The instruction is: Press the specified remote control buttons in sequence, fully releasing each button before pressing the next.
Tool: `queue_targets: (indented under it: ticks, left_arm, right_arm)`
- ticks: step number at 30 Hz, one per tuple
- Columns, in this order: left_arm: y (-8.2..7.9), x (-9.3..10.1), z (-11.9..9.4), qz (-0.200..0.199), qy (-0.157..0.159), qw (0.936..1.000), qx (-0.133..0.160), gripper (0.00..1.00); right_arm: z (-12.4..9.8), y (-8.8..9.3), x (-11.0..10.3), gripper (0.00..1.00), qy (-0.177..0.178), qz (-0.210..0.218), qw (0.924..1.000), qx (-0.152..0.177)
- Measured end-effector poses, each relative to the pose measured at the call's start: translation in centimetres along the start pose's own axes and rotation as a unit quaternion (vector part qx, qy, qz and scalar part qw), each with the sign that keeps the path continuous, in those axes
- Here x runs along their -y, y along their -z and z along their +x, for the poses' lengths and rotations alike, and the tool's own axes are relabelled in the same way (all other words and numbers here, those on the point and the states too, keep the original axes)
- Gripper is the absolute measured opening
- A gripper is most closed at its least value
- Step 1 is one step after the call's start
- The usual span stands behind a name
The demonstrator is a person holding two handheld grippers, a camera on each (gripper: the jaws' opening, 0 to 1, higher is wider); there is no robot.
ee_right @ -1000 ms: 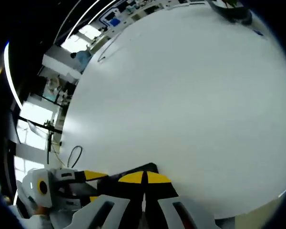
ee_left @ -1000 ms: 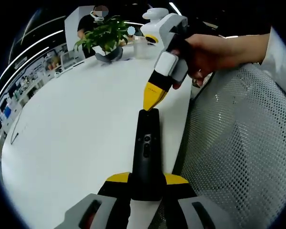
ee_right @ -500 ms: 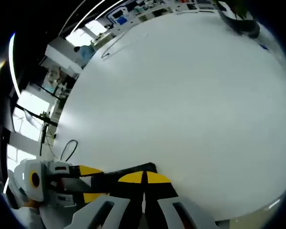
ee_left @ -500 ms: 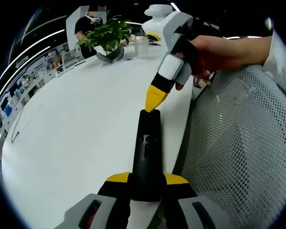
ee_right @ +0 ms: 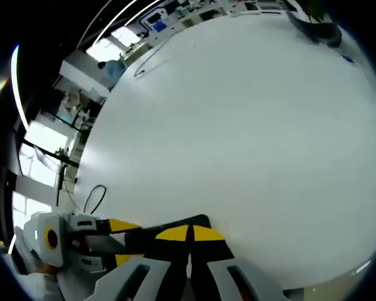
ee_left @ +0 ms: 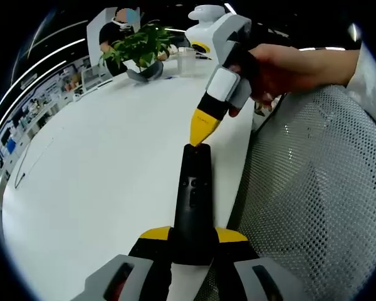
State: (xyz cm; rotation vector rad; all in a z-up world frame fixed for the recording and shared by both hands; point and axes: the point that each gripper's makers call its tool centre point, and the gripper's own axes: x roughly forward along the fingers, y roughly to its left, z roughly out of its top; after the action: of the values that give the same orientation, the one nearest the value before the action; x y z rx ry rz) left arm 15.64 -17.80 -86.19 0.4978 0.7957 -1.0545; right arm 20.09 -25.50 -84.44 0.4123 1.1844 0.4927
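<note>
So the black remote control (ee_left: 193,204) was clamped between the left gripper's (ee_left: 193,241) yellow-tipped jaws, sticking straight out ahead of it over the near edge of the white table (ee_left: 100,163). You could make out a couple of small buttons about halfway up its face in the left gripper view, too small to tell which ones.

The right gripper (ee_left: 203,128) came in from above in that view, its yellow jaws pressed together into one point, and that point sat right at the far end of the remote, touching it or as good as. A hand (ee_left: 282,66) was wrapped around its grey and white body.

In the right gripper view the jaws were also together, tips (ee_right: 190,234) resting on the dark end of the remote (ee_right: 166,226), with the left gripper (ee_right: 113,241) poking in from the lower left.

Further out, a leafy potted plant (ee_left: 140,47) stood at the far side of the table, with a clear cup (ee_left: 185,61) just beside it. A grey mesh chair back (ee_left: 307,188) ran along the table's edge, right next to the remote. Someone in dark clothes sat behind the plant.
</note>
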Motion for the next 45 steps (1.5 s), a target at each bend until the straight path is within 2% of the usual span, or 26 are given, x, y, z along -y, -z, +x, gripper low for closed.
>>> queue_targets:
  ticks: [5,15,26,33,45]
  left_arm:
    - [0.0,0.0,0.0,0.003,0.003,1.0,0.001,0.24]
    - [0.0,0.0,0.0,0.0,0.002,1.0,0.002,0.24]
    - [-0.1,0.0,0.1,-0.001,0.002,1.0,0.003,0.24]
    - [-0.1,0.0,0.1,-0.001,0.002,1.0,0.002,0.24]
    - [-0.1,0.0,0.1,-0.001,0.001,1.0,0.003,0.24]
  right_arm:
    - [0.3,0.7,-0.1,0.0,0.005,-0.009,0.9998,-0.02]
    - [0.7,0.9,-0.2,0.0,0.01,-0.045,0.9985,-0.028]
    - [0.7,0.8,-0.1,0.0,0.01,-0.032,0.9992,-0.024]
    - [0.7,0.8,0.0,0.0,0.016,-0.051,0.9984,-0.02]
    - [0.6,0.8,-0.1,0.0,0.016,-0.041,0.9988,-0.021]
